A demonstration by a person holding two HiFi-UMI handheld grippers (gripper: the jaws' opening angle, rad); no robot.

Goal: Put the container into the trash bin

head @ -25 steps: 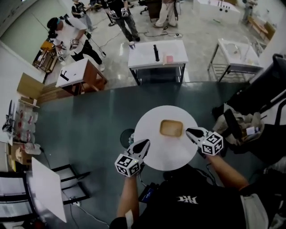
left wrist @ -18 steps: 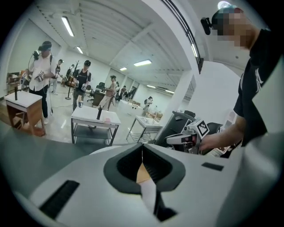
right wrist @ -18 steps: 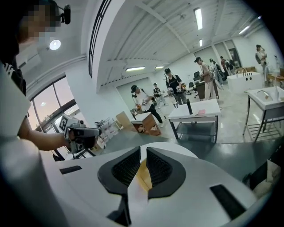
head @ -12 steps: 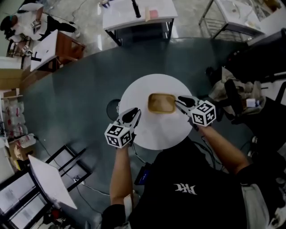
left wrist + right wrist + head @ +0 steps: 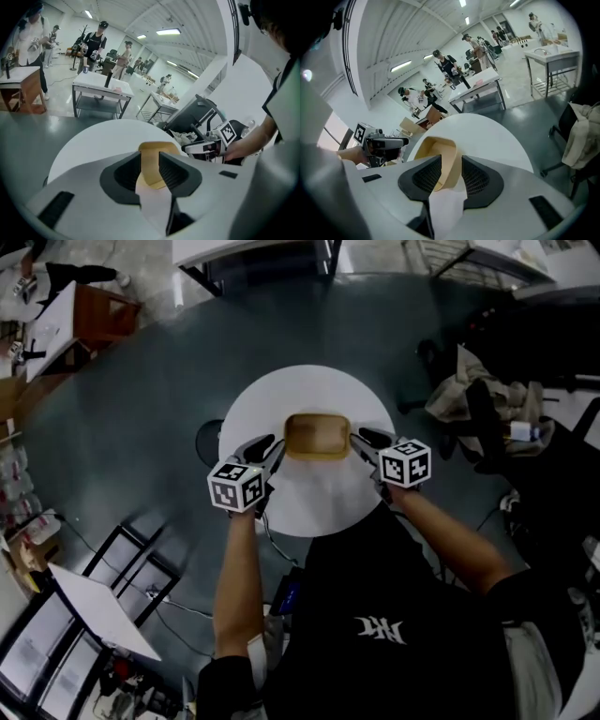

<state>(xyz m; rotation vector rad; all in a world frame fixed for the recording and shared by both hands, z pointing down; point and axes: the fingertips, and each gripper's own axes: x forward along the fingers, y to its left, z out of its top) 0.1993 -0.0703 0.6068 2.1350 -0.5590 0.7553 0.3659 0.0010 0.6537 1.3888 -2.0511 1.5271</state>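
A tan, rounded rectangular container [image 5: 317,436] lies on the round white table [image 5: 309,507]. My left gripper [image 5: 267,448] is at the container's left end and my right gripper [image 5: 361,440] at its right end. Both sets of jaws are opening. In the left gripper view the container's rim [image 5: 154,154] stands between the left gripper's [image 5: 150,165] pads with gaps on both sides. In the right gripper view the container's wall [image 5: 443,154] sits between the right gripper's [image 5: 451,172] pads, also not pinched.
A dark round object [image 5: 209,441] sits on the floor just left of the table. A chair with a beige garment [image 5: 469,395] stands to the right. A white board [image 5: 98,610] leans at the lower left. Other tables [image 5: 101,86] and people stand farther off.
Both grippers came down and in toward the container, and now stand at its two ends. Their jaws went from shut to wide apart. The head view tilted further down.
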